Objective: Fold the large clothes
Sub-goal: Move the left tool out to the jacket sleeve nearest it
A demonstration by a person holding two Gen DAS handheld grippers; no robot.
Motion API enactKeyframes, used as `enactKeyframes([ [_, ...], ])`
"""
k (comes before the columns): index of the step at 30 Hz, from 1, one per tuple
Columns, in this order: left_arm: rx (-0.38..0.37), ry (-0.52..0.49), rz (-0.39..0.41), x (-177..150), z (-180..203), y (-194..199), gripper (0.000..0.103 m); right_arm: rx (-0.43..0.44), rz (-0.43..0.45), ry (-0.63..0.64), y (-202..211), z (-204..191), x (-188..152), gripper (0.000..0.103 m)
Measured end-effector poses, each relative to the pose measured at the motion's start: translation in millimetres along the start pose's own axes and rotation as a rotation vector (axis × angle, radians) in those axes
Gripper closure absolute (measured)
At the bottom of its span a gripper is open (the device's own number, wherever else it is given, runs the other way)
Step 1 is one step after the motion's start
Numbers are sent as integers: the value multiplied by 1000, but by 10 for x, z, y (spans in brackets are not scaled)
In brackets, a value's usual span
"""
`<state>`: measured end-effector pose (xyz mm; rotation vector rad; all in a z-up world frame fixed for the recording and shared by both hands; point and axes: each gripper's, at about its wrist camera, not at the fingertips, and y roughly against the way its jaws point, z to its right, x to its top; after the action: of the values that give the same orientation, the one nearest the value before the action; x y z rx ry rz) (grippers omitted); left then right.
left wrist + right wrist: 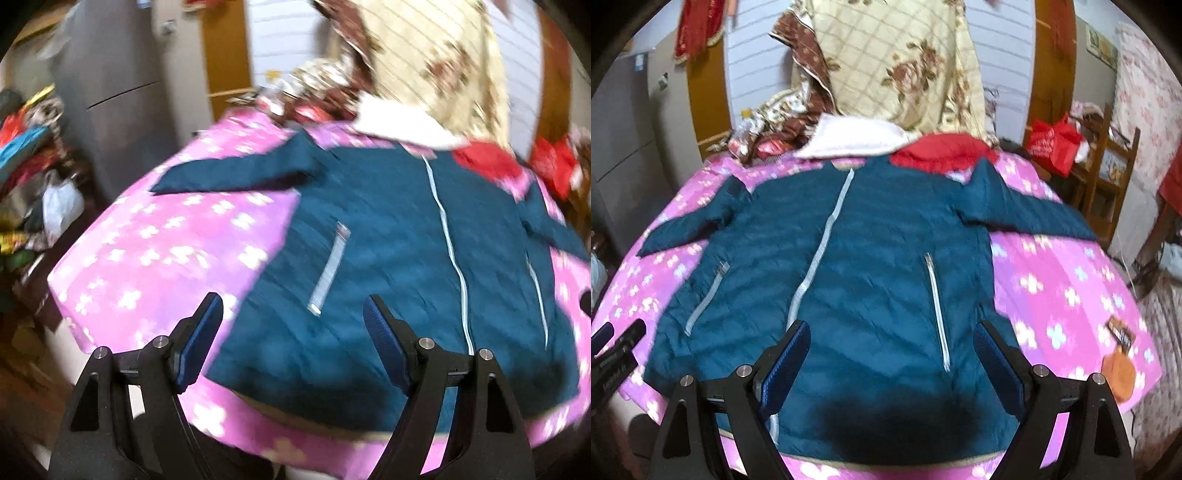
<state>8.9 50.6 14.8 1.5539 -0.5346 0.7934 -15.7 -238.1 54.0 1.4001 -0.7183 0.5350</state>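
Note:
A dark teal quilted jacket lies flat, front up, on a pink flowered bed, sleeves spread out to both sides. It has a pale centre zip and two pale pocket zips. It also shows in the right wrist view. My left gripper is open and empty, above the jacket's lower left hem. My right gripper is open and empty, above the jacket's lower middle. The left gripper's fingertips show at the left edge of the right wrist view.
A red garment and a white one lie at the jacket's collar. A cream floral quilt is piled behind. A small orange pouch lies on the bed at right. A wooden chair with a red bag stands far right. Clutter is on the left.

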Motion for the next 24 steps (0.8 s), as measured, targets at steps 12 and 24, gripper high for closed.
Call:
enactKeyframes([
  [12, 130, 116, -20, 337, -1098, -218, 24, 92, 44, 74, 173, -494, 524, 15],
  [24, 204, 168, -30, 625, -1718, -787, 31, 58, -69, 65, -354, -575, 304, 15],
])
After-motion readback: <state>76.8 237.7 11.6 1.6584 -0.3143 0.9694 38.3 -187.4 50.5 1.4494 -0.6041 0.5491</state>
